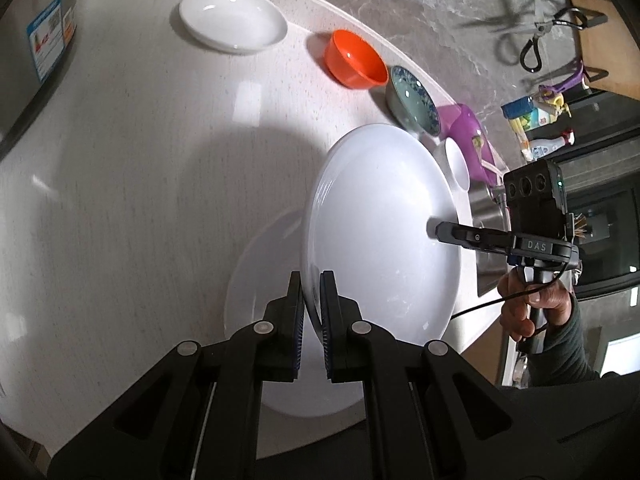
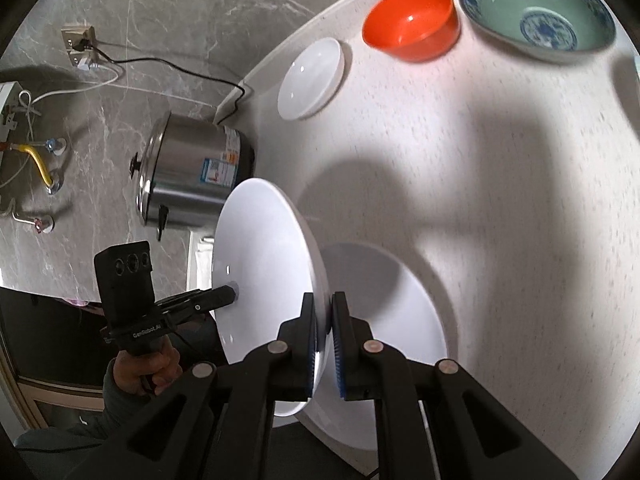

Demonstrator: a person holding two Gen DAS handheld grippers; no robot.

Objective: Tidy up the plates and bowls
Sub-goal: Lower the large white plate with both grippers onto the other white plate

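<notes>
A large white plate (image 1: 380, 224) (image 2: 264, 264) is held on edge above the counter by both grippers. My left gripper (image 1: 311, 286) is shut on its near rim. My right gripper (image 2: 329, 308) is shut on the opposite rim; it also shows in the left wrist view (image 1: 434, 230), as the left gripper does in the right wrist view (image 2: 234, 292). A second large white plate (image 1: 256, 288) (image 2: 388, 304) lies flat beneath. Along the far edge sit a small white plate (image 1: 234, 18) (image 2: 312, 78), an orange bowl (image 1: 354, 60) (image 2: 412, 20) and a blue-patterned bowl (image 1: 414, 100) (image 2: 538, 16).
A steel rice cooker (image 2: 196, 178) (image 1: 28, 48) stands at the counter's end, its cord running to a wall socket (image 2: 80, 46). A purple container (image 1: 468, 136), a small white bowl (image 1: 456, 164), a sink (image 1: 486, 216), scissors (image 1: 536, 40) and bottles (image 1: 548, 148) are beyond the bowls.
</notes>
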